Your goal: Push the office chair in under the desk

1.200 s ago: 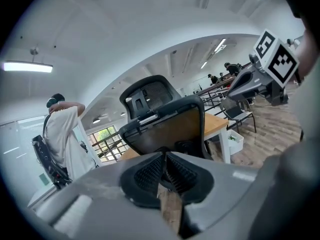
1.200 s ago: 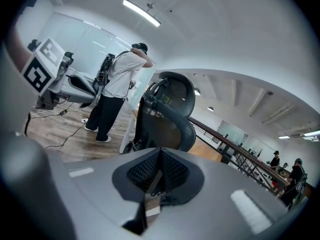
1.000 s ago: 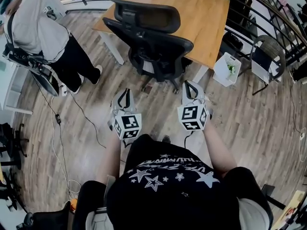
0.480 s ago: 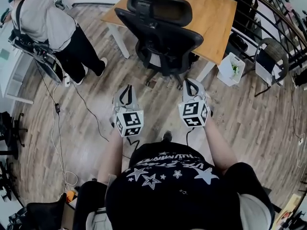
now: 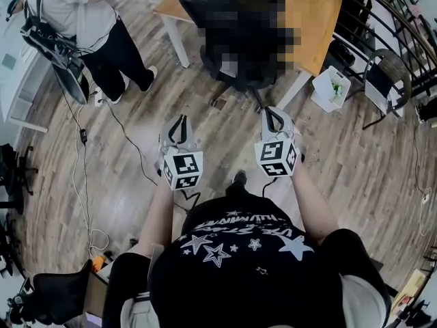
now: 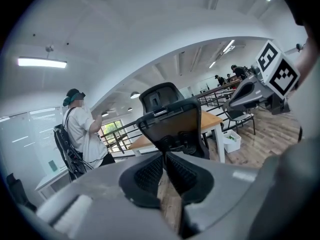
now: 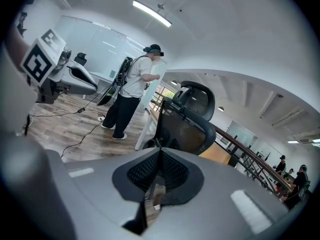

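The black mesh office chair [image 6: 172, 126] stands in front of the wooden desk [image 5: 317, 12], its back toward me. In the head view a mosaic patch covers most of it, and only its base [image 5: 239, 86] shows. My left gripper [image 5: 179, 119] and right gripper [image 5: 273, 111] are held side by side over the floor. Both point at the chair and stay short of it. Each is shut with nothing between its jaws, as the left gripper view [image 6: 164, 155] and the right gripper view [image 7: 160, 151] show. The chair back [image 7: 185, 126] rises just beyond the jaws.
A person [image 5: 82, 19] stands at the left beside a white counter. Cables [image 5: 82, 156] trail across the wood floor. A white bin [image 5: 331, 87] sits by the desk's right leg, a small chair [image 5: 386, 80] and a railing lie further right. Another black chair [image 5: 48, 299] is at bottom left.
Both grippers have moved forward toward the chair, and the gap to its base has shrunk. Their jaws stayed shut. The chair has kept its place at the desk.
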`<state>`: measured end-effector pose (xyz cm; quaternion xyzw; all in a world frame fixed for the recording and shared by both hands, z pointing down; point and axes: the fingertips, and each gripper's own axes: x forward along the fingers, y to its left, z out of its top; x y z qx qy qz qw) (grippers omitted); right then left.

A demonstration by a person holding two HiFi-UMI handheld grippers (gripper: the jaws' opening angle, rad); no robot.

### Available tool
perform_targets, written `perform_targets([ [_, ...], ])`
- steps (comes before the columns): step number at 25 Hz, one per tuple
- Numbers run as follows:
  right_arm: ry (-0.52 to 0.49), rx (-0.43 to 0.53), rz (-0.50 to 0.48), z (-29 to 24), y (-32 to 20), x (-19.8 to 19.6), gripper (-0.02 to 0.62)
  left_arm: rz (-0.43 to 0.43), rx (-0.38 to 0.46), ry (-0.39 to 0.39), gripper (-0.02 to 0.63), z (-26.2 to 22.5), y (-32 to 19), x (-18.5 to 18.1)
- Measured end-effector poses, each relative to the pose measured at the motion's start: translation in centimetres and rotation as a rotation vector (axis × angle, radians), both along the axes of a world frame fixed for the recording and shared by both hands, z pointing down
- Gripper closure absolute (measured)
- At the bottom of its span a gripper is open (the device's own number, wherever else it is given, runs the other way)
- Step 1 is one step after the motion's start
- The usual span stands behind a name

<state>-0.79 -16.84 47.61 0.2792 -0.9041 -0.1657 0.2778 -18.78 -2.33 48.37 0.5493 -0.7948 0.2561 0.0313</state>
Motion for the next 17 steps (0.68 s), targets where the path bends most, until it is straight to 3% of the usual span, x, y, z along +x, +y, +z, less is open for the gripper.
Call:
perform_targets([
  [17, -0.074, -0.033, 0.004, -1.4, 8.9, 3.6, 0.594, -0.005, 0.027, 0.031, 0.581, 0.0, 8.6, 3.9],
])
